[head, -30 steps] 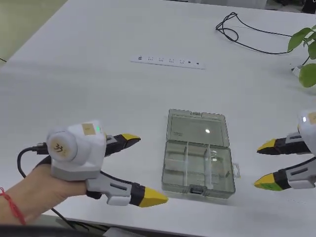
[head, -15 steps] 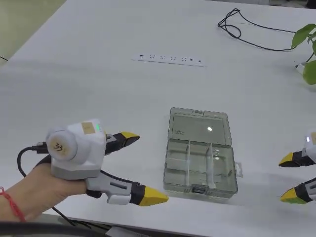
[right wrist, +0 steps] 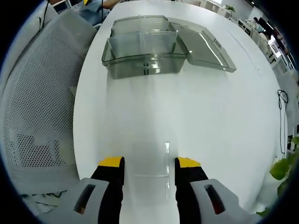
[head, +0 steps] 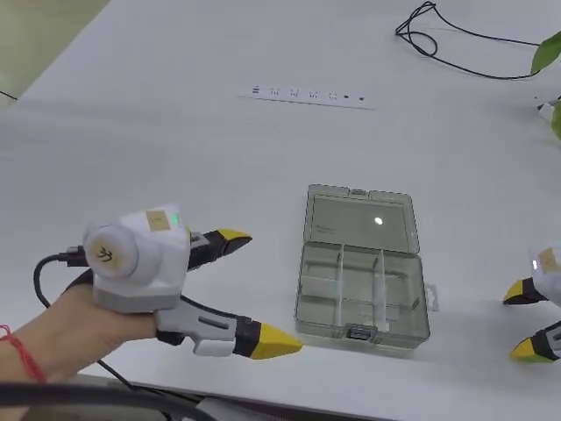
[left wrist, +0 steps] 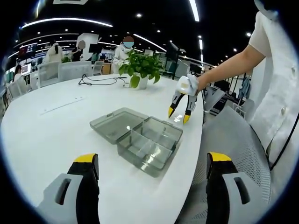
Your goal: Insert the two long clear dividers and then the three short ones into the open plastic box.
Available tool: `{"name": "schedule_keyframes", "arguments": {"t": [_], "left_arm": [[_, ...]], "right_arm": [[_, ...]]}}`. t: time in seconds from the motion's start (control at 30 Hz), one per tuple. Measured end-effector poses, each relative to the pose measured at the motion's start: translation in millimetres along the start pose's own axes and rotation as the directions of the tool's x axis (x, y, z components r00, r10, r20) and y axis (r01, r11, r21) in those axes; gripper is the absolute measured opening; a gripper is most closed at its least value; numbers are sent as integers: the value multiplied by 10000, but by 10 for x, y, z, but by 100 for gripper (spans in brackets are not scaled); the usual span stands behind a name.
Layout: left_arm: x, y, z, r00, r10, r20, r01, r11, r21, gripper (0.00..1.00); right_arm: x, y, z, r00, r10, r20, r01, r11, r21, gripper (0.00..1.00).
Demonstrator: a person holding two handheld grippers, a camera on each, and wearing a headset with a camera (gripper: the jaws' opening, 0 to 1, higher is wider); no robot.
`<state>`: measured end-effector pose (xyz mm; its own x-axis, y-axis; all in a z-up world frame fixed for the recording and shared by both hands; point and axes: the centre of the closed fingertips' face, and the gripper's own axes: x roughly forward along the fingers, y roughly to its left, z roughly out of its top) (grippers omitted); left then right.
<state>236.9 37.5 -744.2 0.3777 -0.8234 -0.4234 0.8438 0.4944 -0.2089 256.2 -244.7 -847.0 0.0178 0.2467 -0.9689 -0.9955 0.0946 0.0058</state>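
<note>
Over the last second you drew the right gripper [head: 517,323] back from the box [head: 301,294]. In the head view it had been near the box's right wall. It ended at the lower right edge of the frame, well apart from the box, which was more than the small camera shift could account for. The left gripper [head: 259,289] stayed at lower left, its jaws spread wide and empty. The right jaws stood partly apart and gripped nothing. The box had not moved on the table [head: 175,132]; it sat open in the lower middle of the head view, its lid [head: 361,224] laid flat just above it in the frame. Inside, two long dividers [head: 340,285] ran front to back, and what looked like a short divider [head: 320,281] crossed the left column. I could not count the short ones through the clear plastic. In the right gripper view the box lay at the top of the frame. Faint clear pieces [right wrist: 167,163] lay flat on the table in the gap between the right jaws, near the bottom. My reading was that the long dividers were done and you had backed off to fetch a short one. Those pieces were thin and nearly invisible on the white table, so pinching one by its edge would have needed care.
</note>
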Motion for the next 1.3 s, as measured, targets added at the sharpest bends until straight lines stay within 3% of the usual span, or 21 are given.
{"name": "schedule_keyframes", "arguments": {"t": [0.37,0.47,0.93,1.3], "left_arm": [[16,-35,4,10000,-48,56,48,10000,-71,98],[11,-45,-2,10000,-51,58,52,10000,-75,98],[-16,-76,-35,9999,-151,56,151,9999,-77,97],[-6,-82,-9,9997,-195,169,196,9998,-69,97]], "right_arm": [[-7,2,-15,9998,-132,-153,131,9998,-121,39],[-4,9,-11,9997,-143,-208,139,9997,-222,33],[-9,-1,-10,9987,-370,-358,362,9991,-208,33],[-138,-34,44,9965,-815,-173,813,9966,-148,33]]}}
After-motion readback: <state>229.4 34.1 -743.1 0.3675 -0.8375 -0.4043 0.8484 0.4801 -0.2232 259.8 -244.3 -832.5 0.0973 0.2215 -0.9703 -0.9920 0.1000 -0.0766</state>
